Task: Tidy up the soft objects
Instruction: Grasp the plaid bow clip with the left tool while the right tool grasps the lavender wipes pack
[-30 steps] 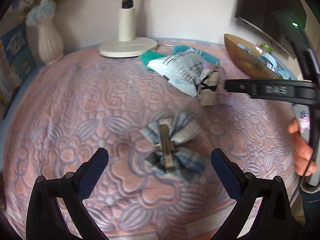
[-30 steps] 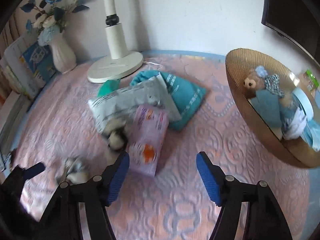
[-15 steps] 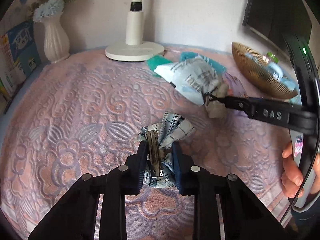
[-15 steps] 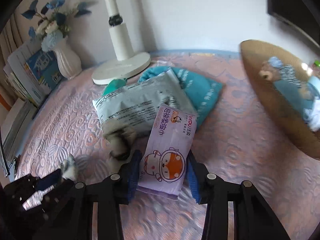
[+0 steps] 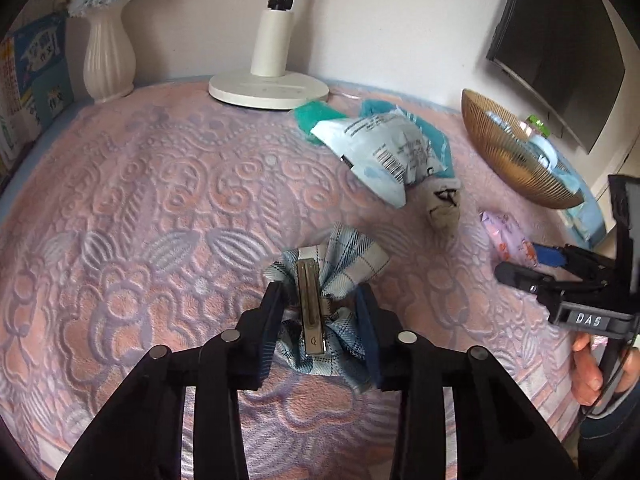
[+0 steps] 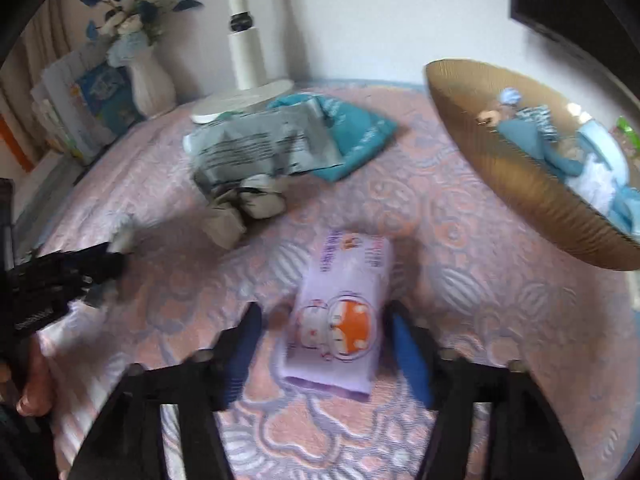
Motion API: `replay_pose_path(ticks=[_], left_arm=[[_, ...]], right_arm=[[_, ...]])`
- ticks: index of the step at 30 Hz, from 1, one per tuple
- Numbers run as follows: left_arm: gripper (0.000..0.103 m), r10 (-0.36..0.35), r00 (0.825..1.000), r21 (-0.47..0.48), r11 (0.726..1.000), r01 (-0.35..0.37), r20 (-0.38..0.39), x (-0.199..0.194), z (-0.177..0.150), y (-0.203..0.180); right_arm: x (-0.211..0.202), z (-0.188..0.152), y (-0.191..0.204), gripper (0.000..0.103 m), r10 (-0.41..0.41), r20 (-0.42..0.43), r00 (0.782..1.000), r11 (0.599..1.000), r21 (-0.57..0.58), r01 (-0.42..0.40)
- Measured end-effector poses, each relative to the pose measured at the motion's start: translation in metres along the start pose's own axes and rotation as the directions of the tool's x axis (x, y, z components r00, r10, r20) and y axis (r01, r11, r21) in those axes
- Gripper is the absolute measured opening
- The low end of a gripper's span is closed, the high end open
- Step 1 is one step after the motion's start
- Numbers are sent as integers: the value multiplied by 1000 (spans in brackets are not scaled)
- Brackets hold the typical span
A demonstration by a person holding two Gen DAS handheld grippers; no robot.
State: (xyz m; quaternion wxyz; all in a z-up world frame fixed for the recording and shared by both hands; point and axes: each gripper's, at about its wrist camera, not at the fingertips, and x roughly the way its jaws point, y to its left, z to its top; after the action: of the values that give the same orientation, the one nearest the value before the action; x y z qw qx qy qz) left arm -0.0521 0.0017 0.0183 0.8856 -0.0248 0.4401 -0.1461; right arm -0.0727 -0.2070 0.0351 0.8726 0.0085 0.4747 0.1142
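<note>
The left gripper (image 5: 322, 330) is closed down narrow on the plaid bow hair clip (image 5: 326, 300), its 2 fingers pressing the checked fabric on either side of the metal clasp, which points straight up the view. The bow sits on the pink embossed bedspread (image 5: 160, 208). The right gripper (image 6: 326, 344) stands wide, its 2 blue-padded fingers on either side of the purple tissue pack (image 6: 340, 320); there is a clear gap on the left side, while on the right the picture is too blurred to tell whether the pad touches. The pack lies flat on the bedspread, its cartoon print facing up.

Further out, in the left wrist view, a rolled pair of white socks (image 5: 442, 206) lies beyond the bow, just beside a pale blue plastic package (image 5: 384, 152) that rests on a teal pillow (image 5: 320, 118). The white round lamp base (image 5: 268, 90) stands behind them near the wall, and a white ribbed vase (image 5: 108, 64) with flowers stands to the left, well apart. To the right, a golden ribbed bowl (image 6: 520, 184) sits tilted at the bed's edge, holding a small teddy bear (image 6: 516, 120) in blue clothing and other pale blue soft items.
</note>
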Motion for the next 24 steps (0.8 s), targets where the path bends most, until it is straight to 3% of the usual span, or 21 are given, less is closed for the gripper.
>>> replay_pose_path(ticks=[4,7,9,10,11,13,15,17,19,20,24], left_arm=[[44,-10,1000,-61,998,12,21,-4,-1,10],[55,59,997,-104,993,-55,42,-8,-2,14],[65,61,998,-74,996,-59,32,-6,-1,9],[79,56,998,-50,997,-55,23,-4,-1,5],[85,48,999,-10,999,-48,4,0,0,-3],[85,60,998,56,997,-59,-20,6,0,-16],[80,117,992,103,988,-113,-36,11,-1,-23],[50,154,988,144,978,-149,-21,13,-2,-33],[38,147,989,168,975,-145,-1,11,-3,-37],[35,157,987,170,973,-157,8,9,-4,-37],[30,207,978,178,962,-209,29,8,-5,-41]], right_arm=[[5,-2,13,74,-71,-2,997,995,-65,71],[5,-4,21,87,-171,17,985,981,-93,172],[5,-4,18,88,-168,13,986,982,-82,168],[6,-4,14,88,-149,3,989,987,-63,149],[7,-3,10,89,-136,-4,991,990,-49,136],[7,-1,3,91,-114,-13,993,993,-19,114],[8,-1,3,91,-116,-12,993,993,-11,116],[8,-1,5,88,-134,-4,991,991,-17,134],[5,-1,8,63,-136,26,990,990,-28,137],[5,-1,11,48,-126,39,991,991,-39,127],[0,-9,33,43,-139,75,987,979,-140,149]])
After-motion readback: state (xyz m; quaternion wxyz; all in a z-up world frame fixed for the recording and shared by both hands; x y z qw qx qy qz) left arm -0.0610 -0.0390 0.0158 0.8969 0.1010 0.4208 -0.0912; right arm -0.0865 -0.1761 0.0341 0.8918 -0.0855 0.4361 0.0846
